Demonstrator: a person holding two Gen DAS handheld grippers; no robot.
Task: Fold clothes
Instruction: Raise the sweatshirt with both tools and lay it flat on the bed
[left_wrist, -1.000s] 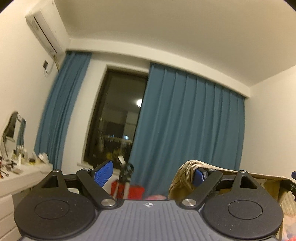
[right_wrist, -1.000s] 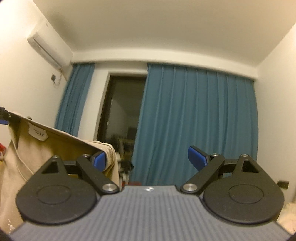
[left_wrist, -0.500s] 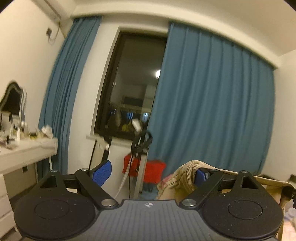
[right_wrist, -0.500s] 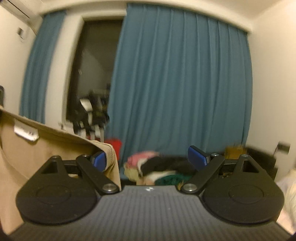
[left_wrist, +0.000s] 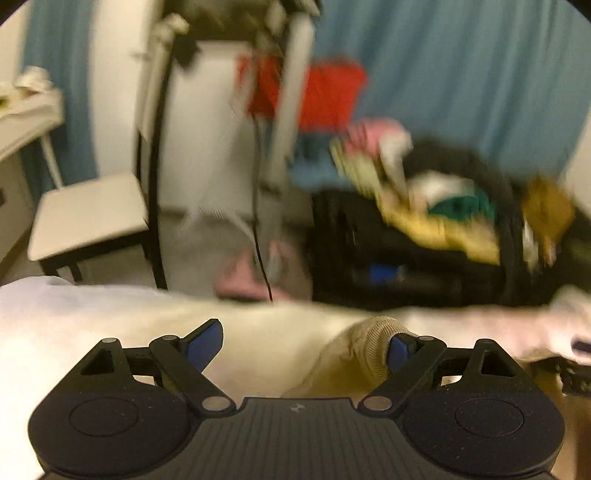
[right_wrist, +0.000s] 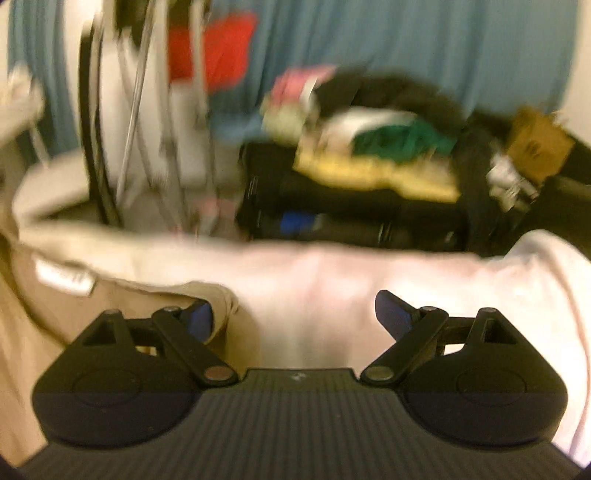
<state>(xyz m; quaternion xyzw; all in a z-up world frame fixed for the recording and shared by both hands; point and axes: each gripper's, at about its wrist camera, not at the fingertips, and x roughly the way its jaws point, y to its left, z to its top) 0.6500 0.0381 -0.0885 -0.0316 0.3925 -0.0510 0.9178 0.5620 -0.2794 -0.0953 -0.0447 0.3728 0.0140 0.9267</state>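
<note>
Draping beige garment (left_wrist: 354, 354) over left gripper (left_wrist: 301, 341) right finger

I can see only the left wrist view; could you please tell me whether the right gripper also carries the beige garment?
Observer: Yes. The beige garment is draped over one finger of the right gripper, the one at the left of its view, and the jaws stand wide apart.
Operator: Is its other finger carrying anything?
Observer: No, that finger is bare, above the white bedding.
Operator: Is there any marking on the garment?
Observer: A white label shows near its upper edge, at the left of that view.
</note>
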